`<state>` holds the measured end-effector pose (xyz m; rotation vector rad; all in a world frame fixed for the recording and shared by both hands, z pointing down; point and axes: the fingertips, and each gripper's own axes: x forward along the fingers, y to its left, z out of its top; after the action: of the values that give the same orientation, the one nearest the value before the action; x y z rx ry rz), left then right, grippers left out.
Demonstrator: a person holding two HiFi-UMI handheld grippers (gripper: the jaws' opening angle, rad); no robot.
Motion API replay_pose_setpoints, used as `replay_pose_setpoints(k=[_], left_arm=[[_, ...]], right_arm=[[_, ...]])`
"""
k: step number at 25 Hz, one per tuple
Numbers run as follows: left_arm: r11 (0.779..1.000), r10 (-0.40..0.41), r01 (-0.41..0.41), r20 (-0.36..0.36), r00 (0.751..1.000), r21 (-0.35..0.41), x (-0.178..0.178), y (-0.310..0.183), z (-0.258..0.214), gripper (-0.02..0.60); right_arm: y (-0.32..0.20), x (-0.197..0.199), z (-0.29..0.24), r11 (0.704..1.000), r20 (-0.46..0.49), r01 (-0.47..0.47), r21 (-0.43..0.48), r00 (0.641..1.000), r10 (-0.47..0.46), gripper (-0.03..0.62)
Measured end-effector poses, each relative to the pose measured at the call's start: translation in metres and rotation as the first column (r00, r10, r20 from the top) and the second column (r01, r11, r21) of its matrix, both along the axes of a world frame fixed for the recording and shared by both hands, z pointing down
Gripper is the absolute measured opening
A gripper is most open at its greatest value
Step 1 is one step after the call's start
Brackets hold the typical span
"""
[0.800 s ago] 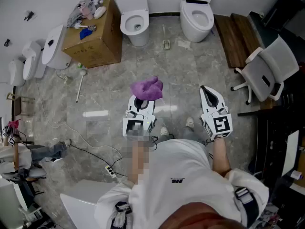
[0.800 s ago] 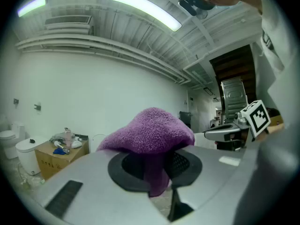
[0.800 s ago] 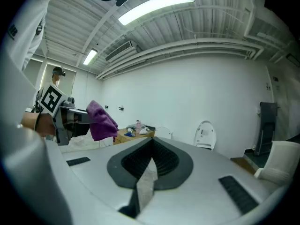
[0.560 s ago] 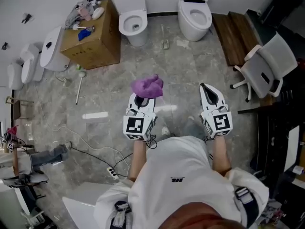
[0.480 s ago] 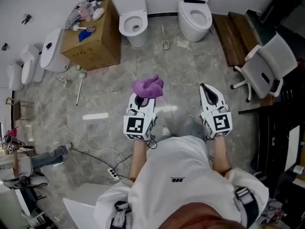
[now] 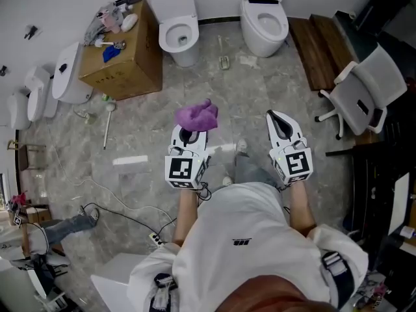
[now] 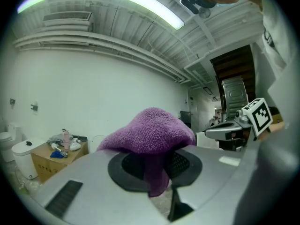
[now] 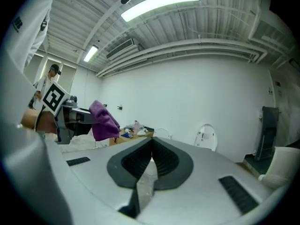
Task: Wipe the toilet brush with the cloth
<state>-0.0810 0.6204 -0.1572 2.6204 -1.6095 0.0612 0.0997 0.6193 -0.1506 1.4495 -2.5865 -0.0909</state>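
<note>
Above the floor, left hand-held gripper pinches purple cloth, right hand-held gripper pressed together; box print seems unreadable.

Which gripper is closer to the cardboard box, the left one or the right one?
Left. The left gripper, shut on the cloth, is below and right of the box in the head view; the right gripper is farther right.

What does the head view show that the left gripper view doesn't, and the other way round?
Only the head view: the office chair and the toilet brush lying on the floor. Only the left gripper view: ceiling lights, and the left gripper close up, jaws shut on the purple cloth. Both: that cloth, the cardboard box, the right gripper.
</note>
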Motion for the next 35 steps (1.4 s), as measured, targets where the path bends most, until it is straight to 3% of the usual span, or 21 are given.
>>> replay_pose_setpoints(k=[18, 35], left_arm=[[0.996, -0.074, 0.075, 0.029, 0.997, -0.048, 0.041, -0.170, 0.004, 0.072], [0.994, -0.094, 0.095, 0.022, 0.995, -0.052, 0.029, -0.285, 0.018, 0.072]], right_arm=[[-0.190, 0.045, 0.011, 0.996, 0.039, 0.072, -0.057, 0.997, -0.070, -0.005], [-0.306, 0.037, 0.019, 0.995, 0.061, 0.087, -0.051, 0.995, -0.083, -0.005]])
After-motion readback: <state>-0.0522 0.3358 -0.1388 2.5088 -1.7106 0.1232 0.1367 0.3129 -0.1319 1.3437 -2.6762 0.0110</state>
